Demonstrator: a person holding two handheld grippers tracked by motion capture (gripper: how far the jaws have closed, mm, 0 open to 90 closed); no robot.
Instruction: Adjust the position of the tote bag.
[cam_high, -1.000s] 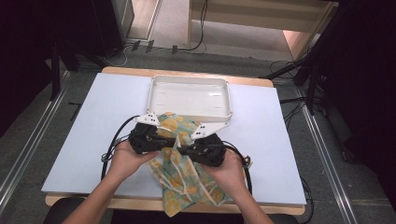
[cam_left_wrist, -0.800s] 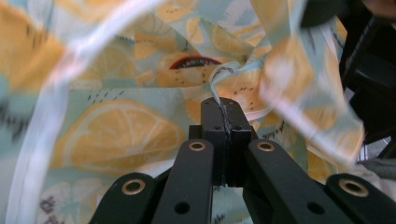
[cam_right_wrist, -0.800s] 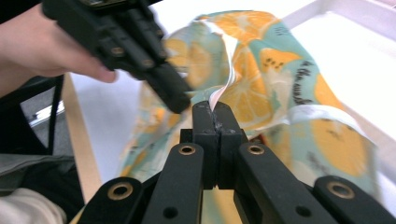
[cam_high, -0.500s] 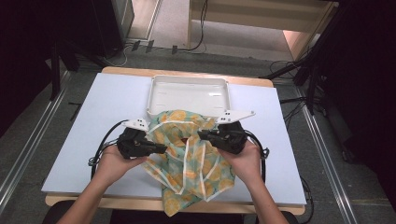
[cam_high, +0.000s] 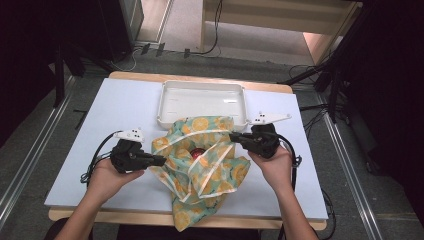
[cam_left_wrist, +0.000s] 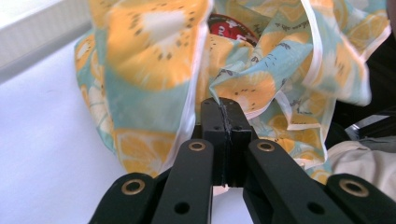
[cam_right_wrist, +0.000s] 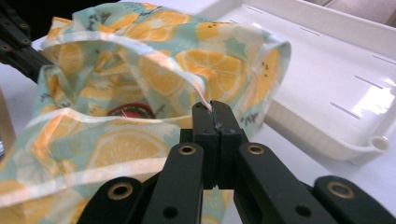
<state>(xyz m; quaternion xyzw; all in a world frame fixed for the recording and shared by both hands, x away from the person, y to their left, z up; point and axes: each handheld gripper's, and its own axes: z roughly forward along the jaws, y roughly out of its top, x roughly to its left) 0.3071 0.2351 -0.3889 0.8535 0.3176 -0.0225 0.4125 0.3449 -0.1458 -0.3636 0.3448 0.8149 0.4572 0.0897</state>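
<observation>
White table (cam_high: 100, 125) bears a crumpled, orange-slice-printed teal cloth (cam_high: 205, 165)

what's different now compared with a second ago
Both hands have pulled apart: the left gripper outward to the left, the right gripper to the right, spreading the cloth and uncovering a red object. Both stay clamped on the cloth; the white tray hasn't moved.

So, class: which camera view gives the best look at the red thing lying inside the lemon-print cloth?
The left gripper view: the red thing sits close, its printed top visible among the cloth. The right gripper view shows only its rim; the high view, a small red spot.
</observation>
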